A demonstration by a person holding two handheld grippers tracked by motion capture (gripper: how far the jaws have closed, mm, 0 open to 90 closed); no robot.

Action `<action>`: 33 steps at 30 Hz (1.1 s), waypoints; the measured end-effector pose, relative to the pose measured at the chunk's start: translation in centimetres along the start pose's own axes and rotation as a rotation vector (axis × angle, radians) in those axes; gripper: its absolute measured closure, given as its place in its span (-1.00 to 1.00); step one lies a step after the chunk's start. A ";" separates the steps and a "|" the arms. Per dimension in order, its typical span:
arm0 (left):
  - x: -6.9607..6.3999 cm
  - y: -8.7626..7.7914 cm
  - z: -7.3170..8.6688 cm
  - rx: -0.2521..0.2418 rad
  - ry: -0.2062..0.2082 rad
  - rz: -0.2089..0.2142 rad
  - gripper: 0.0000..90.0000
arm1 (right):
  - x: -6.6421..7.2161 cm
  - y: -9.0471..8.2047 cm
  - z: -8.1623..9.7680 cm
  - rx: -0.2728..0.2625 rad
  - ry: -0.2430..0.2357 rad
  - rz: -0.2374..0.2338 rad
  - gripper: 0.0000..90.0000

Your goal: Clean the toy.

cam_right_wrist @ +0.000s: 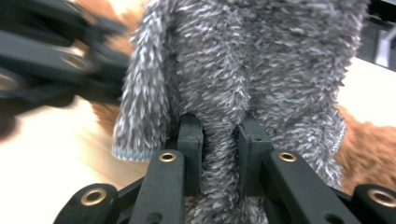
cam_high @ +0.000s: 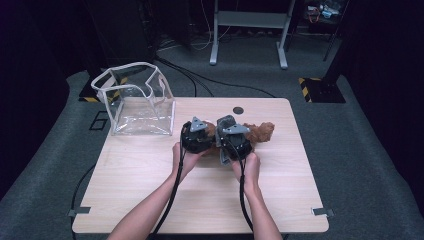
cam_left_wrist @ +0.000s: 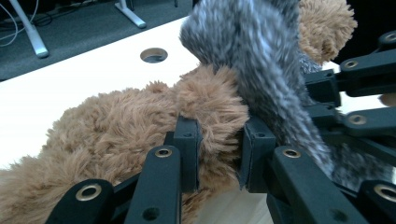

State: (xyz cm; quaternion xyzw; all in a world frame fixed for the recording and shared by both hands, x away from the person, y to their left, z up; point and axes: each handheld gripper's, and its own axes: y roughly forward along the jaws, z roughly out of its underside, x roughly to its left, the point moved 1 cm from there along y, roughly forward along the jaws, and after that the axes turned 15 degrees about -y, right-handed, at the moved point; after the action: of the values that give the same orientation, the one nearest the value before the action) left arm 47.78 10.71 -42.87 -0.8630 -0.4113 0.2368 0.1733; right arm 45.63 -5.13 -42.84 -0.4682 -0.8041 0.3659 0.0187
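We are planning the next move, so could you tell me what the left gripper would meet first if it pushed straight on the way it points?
The left gripper is already pinching the brown plush toy, so more of that fur comes first; just beyond, probably the grey fuzzy garment draped over it.

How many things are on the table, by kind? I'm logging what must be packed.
Brown furry plush toy: 1
Grey fuzzy knitted garment: 1
Clear plastic bag with white trim: 1
Black two-jaw grippers, left and right: 2
Total: 5
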 end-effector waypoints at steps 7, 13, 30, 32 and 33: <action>0.4 -0.1 0.0 -0.003 -0.002 -0.011 0.61 | -1.9 -0.5 1.7 0.026 0.037 0.036 0.66; 0.7 -0.2 0.0 0.001 -0.005 -0.013 0.61 | -5.2 -1.5 3.8 0.059 0.120 0.118 0.65; 0.4 0.1 0.0 -0.004 0.004 -0.015 0.59 | -2.4 -2.8 1.1 -0.047 0.087 -0.044 0.63; 0.4 0.1 0.0 -0.005 0.001 -0.014 0.59 | -1.4 -1.7 0.6 -0.014 0.063 -0.048 0.63; 0.5 0.1 0.0 -0.003 0.002 -0.014 0.59 | -1.2 -1.2 0.6 0.002 0.053 -0.035 0.63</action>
State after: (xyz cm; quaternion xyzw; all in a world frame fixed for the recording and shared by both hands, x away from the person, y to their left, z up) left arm 48.12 11.03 -43.00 -0.8605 -0.4176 0.2340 0.1743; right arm 45.18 -6.78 -42.15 -0.4638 -0.8109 0.3537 0.0468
